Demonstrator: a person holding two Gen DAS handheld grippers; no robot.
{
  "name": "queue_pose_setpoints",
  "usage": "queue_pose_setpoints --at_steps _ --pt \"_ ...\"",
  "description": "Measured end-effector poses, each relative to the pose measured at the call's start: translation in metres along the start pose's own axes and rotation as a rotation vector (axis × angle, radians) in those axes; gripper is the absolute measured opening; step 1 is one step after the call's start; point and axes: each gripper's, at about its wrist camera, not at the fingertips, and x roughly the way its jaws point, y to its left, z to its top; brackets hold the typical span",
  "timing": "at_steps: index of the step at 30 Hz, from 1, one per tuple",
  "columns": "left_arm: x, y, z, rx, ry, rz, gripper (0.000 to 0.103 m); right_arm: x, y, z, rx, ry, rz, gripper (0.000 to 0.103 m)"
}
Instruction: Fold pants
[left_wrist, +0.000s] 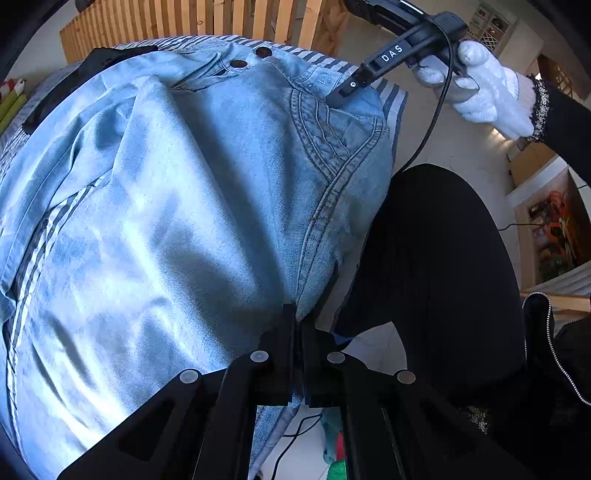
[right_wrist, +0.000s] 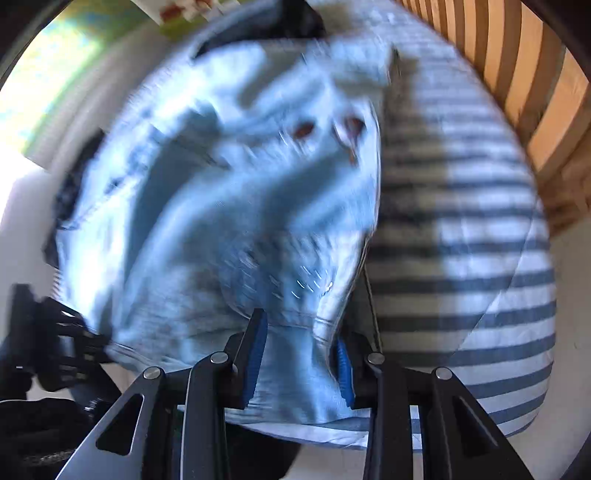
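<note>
Light blue jeans (left_wrist: 177, 206) lie spread over a striped bedcover (left_wrist: 317, 55), waistband and two brown buttons at the far end. My left gripper (left_wrist: 297, 318) is shut on the jeans' near side seam at the bed's edge. In the left wrist view my right gripper (left_wrist: 338, 98), held by a white-gloved hand (left_wrist: 487, 92), has its tip down on the waistband corner. The blurred right wrist view shows the jeans (right_wrist: 221, 206) running between the blue pads (right_wrist: 256, 354) of my right gripper (right_wrist: 301, 332). The jaws stand partly apart with bunched denim filling the gap.
A wooden slatted headboard (left_wrist: 207, 18) stands behind the bed. A black garment (left_wrist: 74, 81) lies at the far left under the jeans. The person's black-clad leg (left_wrist: 436, 266) is right of the bed, a black cable (left_wrist: 432, 125) hanging past it. Striped bedcover (right_wrist: 472, 229) lies bare right of the jeans.
</note>
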Motion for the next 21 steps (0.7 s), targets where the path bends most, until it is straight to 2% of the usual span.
queue_pose_setpoints --at_steps 1,3,5,8,9,11,13,15,17,19,21 --pt "0.0 0.0 0.0 -0.002 -0.003 -0.001 0.002 -0.003 0.005 -0.002 -0.014 -0.011 -0.019 0.026" --pt "-0.003 0.0 0.0 0.002 -0.012 0.004 0.002 -0.008 0.018 -0.002 -0.047 -0.03 -0.112 0.003" --pt "-0.01 -0.001 0.002 0.0 -0.035 0.0 0.002 -0.019 0.028 0.002 -0.06 -0.05 -0.212 0.003" --pt "-0.033 -0.011 0.016 -0.02 -0.112 -0.072 0.002 -0.062 0.045 0.014 -0.087 -0.146 -0.29 0.003" --pt "-0.038 -0.017 0.021 -0.006 -0.135 -0.082 0.002 -0.078 0.047 0.017 -0.096 -0.177 -0.319 0.003" --pt "-0.044 -0.037 0.033 0.063 -0.168 -0.059 0.002 -0.111 0.055 0.019 -0.126 -0.241 -0.389 0.002" --pt "-0.033 -0.051 0.038 0.121 -0.158 -0.08 0.002 -0.13 0.049 0.016 -0.125 -0.257 -0.41 0.003" --pt "-0.01 -0.057 0.034 0.142 -0.091 -0.105 0.002 -0.121 0.041 0.004 -0.108 -0.227 -0.424 0.003" --pt "0.009 -0.059 0.028 0.156 -0.039 -0.093 0.003 -0.1 0.028 -0.008 -0.088 -0.168 -0.434 0.003" --pt "0.021 -0.052 0.023 0.113 0.002 -0.09 0.005 -0.071 0.02 -0.017 -0.073 -0.115 -0.464 0.003" --pt "0.017 -0.045 0.018 0.072 0.01 -0.104 0.007 -0.054 0.016 -0.018 -0.066 -0.092 -0.505 0.003"
